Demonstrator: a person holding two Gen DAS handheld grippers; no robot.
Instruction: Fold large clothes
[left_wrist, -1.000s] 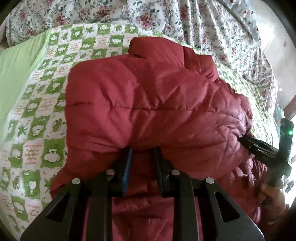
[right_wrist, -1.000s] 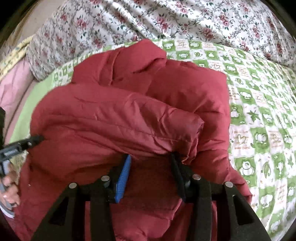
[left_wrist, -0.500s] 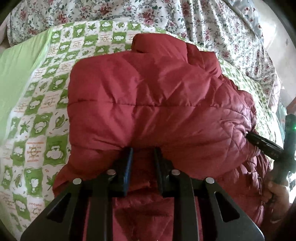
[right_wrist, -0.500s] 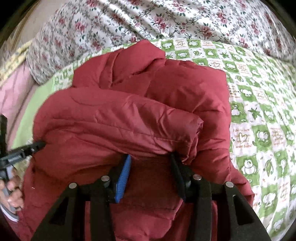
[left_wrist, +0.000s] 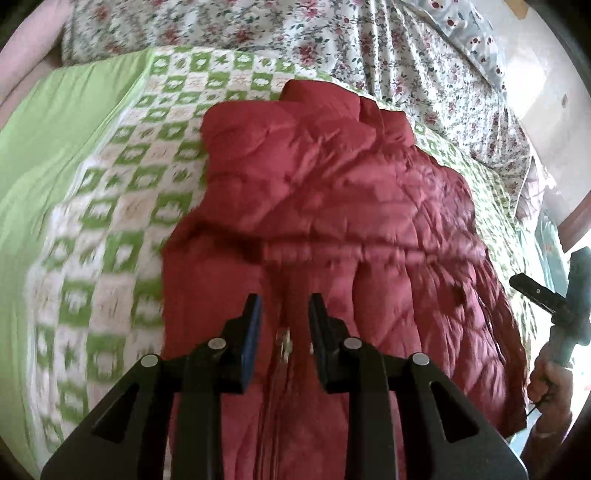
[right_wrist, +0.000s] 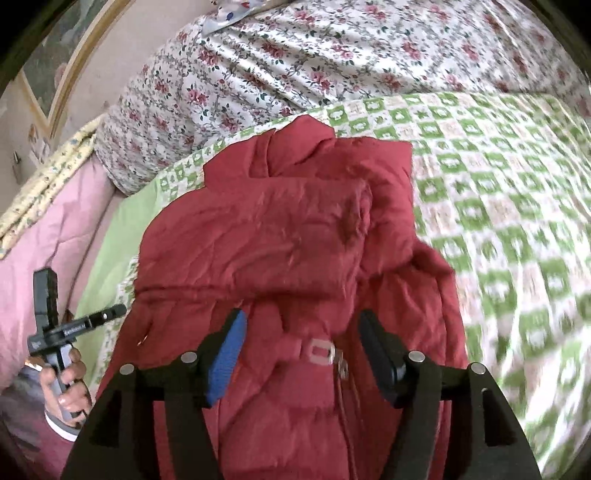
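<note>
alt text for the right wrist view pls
A red padded jacket lies partly folded on a green checked quilt. The right gripper hangs open above its belt buckle, holding nothing; floral bedding lies behind.

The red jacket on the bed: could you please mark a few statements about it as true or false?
1. The red jacket lies on a green-and-white checked cover. True.
2. The jacket hangs from a hanger. False: it lies folded on the bed.
3. A pale buckle shows on its front. True.
4. The right gripper is clamped on the jacket. False: its jaws have just been opening and stand apart, with nothing pinched between them.
</note>
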